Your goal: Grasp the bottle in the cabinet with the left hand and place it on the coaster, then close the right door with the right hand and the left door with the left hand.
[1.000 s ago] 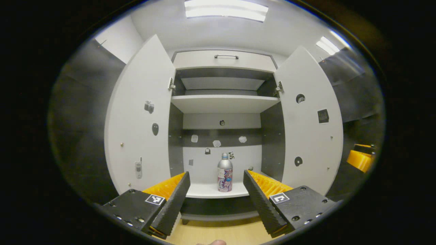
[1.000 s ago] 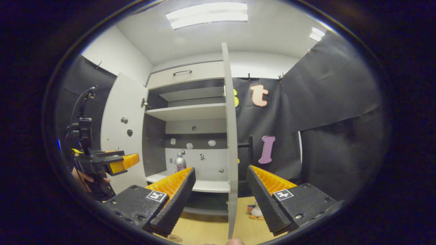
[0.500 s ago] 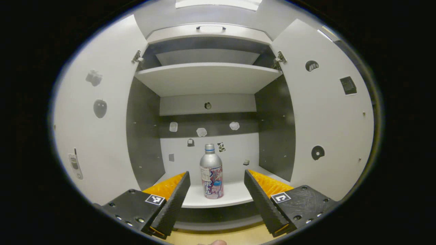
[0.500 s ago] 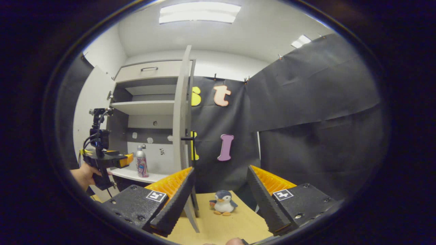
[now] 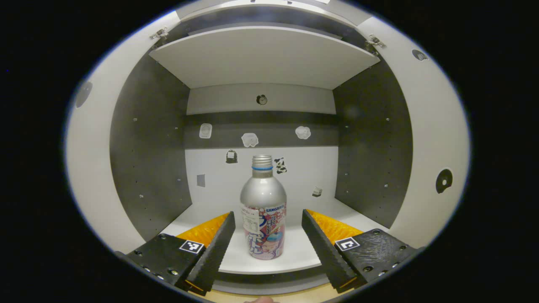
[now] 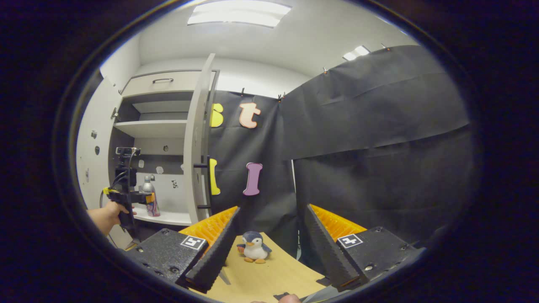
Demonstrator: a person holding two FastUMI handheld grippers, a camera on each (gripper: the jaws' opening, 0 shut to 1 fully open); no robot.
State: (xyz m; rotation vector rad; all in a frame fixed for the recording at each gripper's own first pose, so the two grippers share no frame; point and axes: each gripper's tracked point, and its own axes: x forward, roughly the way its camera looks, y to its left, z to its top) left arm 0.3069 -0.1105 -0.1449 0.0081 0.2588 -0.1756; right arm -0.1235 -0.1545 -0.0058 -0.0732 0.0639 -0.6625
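A silver bottle point(image 5: 263, 210) with a colourful label stands upright on the cabinet's lower shelf point(image 5: 303, 256). My left gripper point(image 5: 267, 213) is open, one finger on each side of the bottle with a gap on both sides, nothing touching. In the right gripper view the same bottle point(image 6: 149, 198) shows far left, with the left gripper point(image 6: 130, 195) held level at it by a hand point(image 6: 105, 212). The right door point(image 6: 196, 155) stands open, seen edge-on. My right gripper point(image 6: 271, 208) is open and holds nothing, out over the wooden table point(image 6: 273, 277).
The open left door point(image 5: 90, 168) and right door point(image 5: 438, 139) flank the cabinet, and an upper shelf point(image 5: 263, 59) spans above the bottle. A small penguin toy point(image 6: 254, 251) sits on the table by the black cloth wall point(image 6: 379, 147).
My left gripper has moved forward into the cabinet, so the bottle now stands between its fingers. The right gripper has swung right, away from the cabinet, bringing the penguin into view.
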